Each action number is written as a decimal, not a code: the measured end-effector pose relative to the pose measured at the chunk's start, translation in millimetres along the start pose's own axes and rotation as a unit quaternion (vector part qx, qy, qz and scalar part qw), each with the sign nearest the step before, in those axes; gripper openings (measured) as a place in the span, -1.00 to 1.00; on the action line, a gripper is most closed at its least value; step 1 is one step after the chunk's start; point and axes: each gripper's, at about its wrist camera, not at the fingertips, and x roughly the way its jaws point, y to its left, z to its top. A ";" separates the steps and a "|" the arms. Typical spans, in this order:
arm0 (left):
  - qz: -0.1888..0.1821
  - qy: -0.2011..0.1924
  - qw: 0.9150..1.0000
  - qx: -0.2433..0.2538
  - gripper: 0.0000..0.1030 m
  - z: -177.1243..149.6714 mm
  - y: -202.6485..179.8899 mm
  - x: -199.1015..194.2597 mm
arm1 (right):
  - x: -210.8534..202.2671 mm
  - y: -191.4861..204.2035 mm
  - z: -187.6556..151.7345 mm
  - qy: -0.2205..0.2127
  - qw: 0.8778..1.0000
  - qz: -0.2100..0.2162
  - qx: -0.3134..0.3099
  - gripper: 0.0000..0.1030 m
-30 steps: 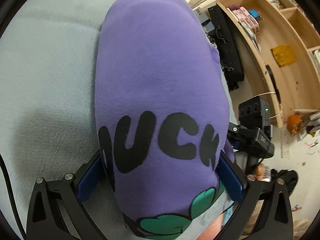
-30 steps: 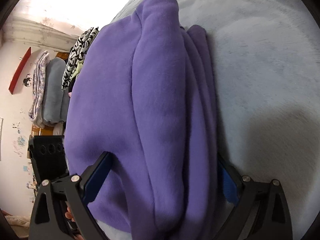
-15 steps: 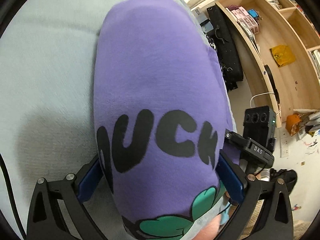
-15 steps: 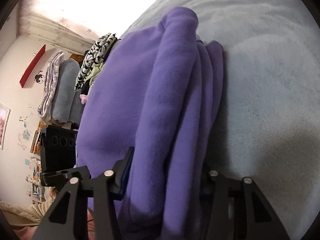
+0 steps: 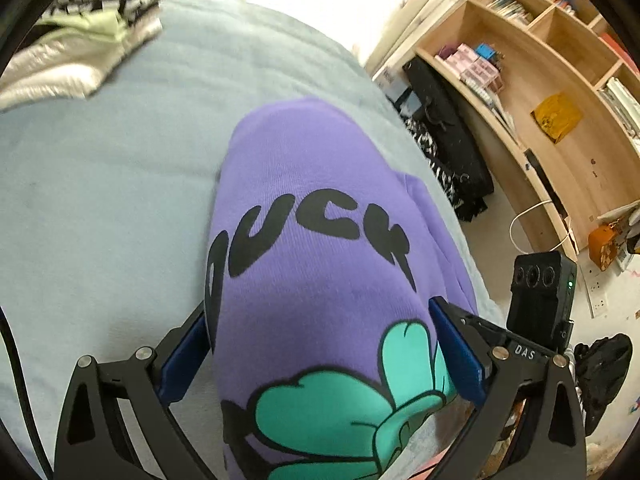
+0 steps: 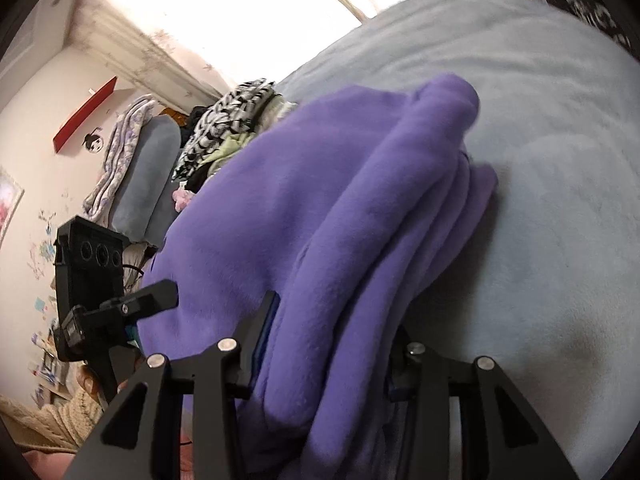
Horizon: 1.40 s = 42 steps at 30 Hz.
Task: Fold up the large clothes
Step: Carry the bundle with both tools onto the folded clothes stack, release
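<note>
Left wrist view: purple sweatshirt fills the centre, folded into a thick bundle, print side up. Black lettering arcs across it; a green cartoon shape sits below the lettering. The bundle lies on the grey blanket that covers the bed.

Left gripper: both blue pads press against the sides of the bundle, one on each flank. The jaws stand wide apart, the gap taken up by the thick fold, which they clamp.

Right wrist view: plain fleece side of the sweatshirt, several stacked layers visible along the folded edge, top end rounded into a roll. Right gripper: the jaws are drawn in narrow, squeezing the layered edge between them. The right-hand pad is mostly hidden behind cloth, so contact there is likely but not fully seen.

The far end of the bundle touches the blanket; whether the near end is raised off it, I cannot tell.

Surroundings, left view: a pile of clothes with a black-and-white pattern at the far corner of the bed; wooden shelves to the right; a black case leaning beside them. The other gripper's camera block shows at right.

Right view: more piled clothes, a red wall shelf, and a bright window.
</note>
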 end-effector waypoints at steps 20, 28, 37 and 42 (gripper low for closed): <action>0.046 -0.203 0.977 0.050 0.95 139.7 66.0 -200.0 | 45.5 188.7 130.6 -0.097 0.980 0.065 -0.160 -0.20; 0.070 -0.268 0.960 0.043 0.95 291.5 174.2 -251.4 | 160.1 300.6 253.0 -0.122 0.968 0.091 -0.200 -0.20; 0.064 -0.259 0.963 -0.041 0.95 391.9 352.0 -212.7 | 318.9 335.7 318.2 -0.102 0.975 0.071 -0.183 -0.20; 0.075 -0.219 0.972 -0.049 0.99 386.5 403.2 -167.2 | 393.6 299.6 297.2 -0.048 0.988 0.030 -0.144 -0.17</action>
